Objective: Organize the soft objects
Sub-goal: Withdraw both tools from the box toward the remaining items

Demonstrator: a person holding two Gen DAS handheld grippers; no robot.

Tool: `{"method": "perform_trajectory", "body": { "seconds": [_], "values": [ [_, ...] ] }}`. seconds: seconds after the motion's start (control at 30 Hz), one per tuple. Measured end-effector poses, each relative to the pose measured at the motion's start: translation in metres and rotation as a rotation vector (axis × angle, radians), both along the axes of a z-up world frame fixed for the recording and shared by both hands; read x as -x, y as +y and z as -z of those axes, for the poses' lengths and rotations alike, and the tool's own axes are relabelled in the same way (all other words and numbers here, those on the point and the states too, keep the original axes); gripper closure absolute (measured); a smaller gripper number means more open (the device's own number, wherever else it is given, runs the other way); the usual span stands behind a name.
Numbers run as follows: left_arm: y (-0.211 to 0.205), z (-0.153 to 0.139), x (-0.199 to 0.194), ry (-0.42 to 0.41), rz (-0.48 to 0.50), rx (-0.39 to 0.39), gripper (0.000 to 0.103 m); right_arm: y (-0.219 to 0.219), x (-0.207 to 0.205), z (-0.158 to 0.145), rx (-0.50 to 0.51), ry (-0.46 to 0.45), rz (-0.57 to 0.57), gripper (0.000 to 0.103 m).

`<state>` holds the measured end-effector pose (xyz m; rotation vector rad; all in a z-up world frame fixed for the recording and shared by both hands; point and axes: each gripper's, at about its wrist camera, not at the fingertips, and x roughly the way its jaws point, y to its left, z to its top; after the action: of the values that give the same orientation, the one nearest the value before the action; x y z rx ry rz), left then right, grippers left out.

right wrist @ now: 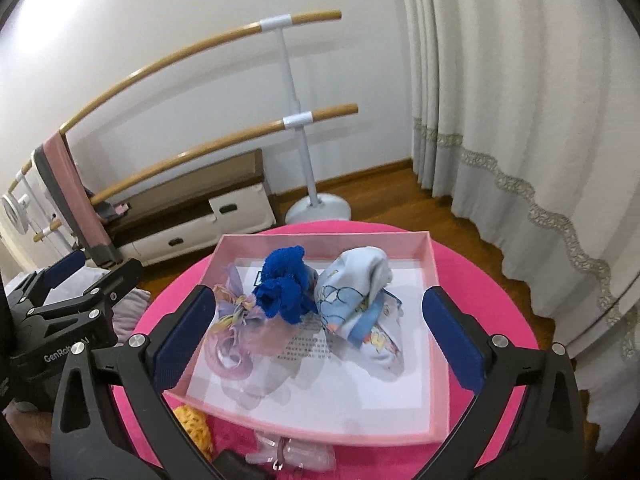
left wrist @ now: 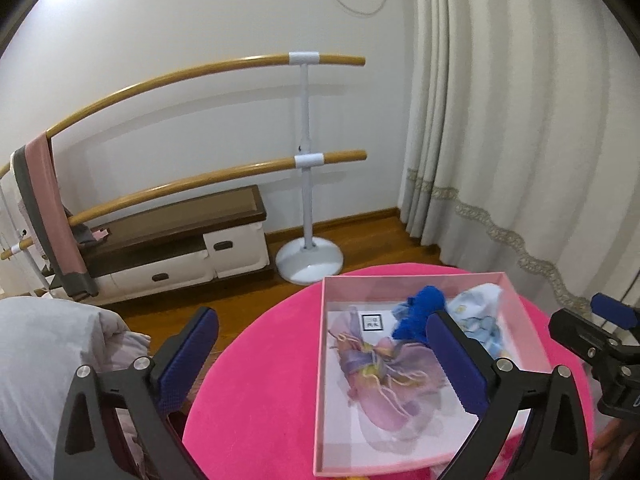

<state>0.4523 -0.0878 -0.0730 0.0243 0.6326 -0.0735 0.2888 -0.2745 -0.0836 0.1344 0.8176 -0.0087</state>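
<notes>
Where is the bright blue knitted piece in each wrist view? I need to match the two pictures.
Left wrist view: the blue knitted piece lies in the pink box's far half, right of centre, just beyond the gripper's right finger.
Right wrist view: the blue knitted piece lies near the picture's centre, in the box's far half, between the lilac scarf and the pale blue printed cloth.
Shared landmark: the ballet barre's white post.

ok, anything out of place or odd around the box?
Mostly tidy: three cloth bundles sit inside the pink box. Still outside it, on the pink table at the near edge: a yellow crocheted piece and a clear pouch, both half hidden.
</notes>
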Motion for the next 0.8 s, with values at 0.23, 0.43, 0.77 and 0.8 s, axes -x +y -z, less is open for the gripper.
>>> {"method": "perform_trajectory", "body": {
  "seconds": [0.23,0.43,0.77,0.8],
  "values": [
    [0.014,-0.013,0.070,-0.043,0.012,0.005,0.000,0.000,0.039,-0.017,0.039,-0.047,0.010,0.000],
    [0.023,-0.025,0.136,-0.088,0.015,0.006,0.000,0.002,0.072,-0.035,0.067,-0.105,0.029,0.000],
    [0.035,-0.035,0.229,-0.150,0.005,0.016,0.000,0.005,0.137,-0.068,0.080,-0.206,0.060,0.000],
    [0.036,-0.036,0.236,-0.155,0.005,0.013,0.000,0.006,0.144,-0.069,0.087,-0.213,0.061,0.000]
  ]
}}
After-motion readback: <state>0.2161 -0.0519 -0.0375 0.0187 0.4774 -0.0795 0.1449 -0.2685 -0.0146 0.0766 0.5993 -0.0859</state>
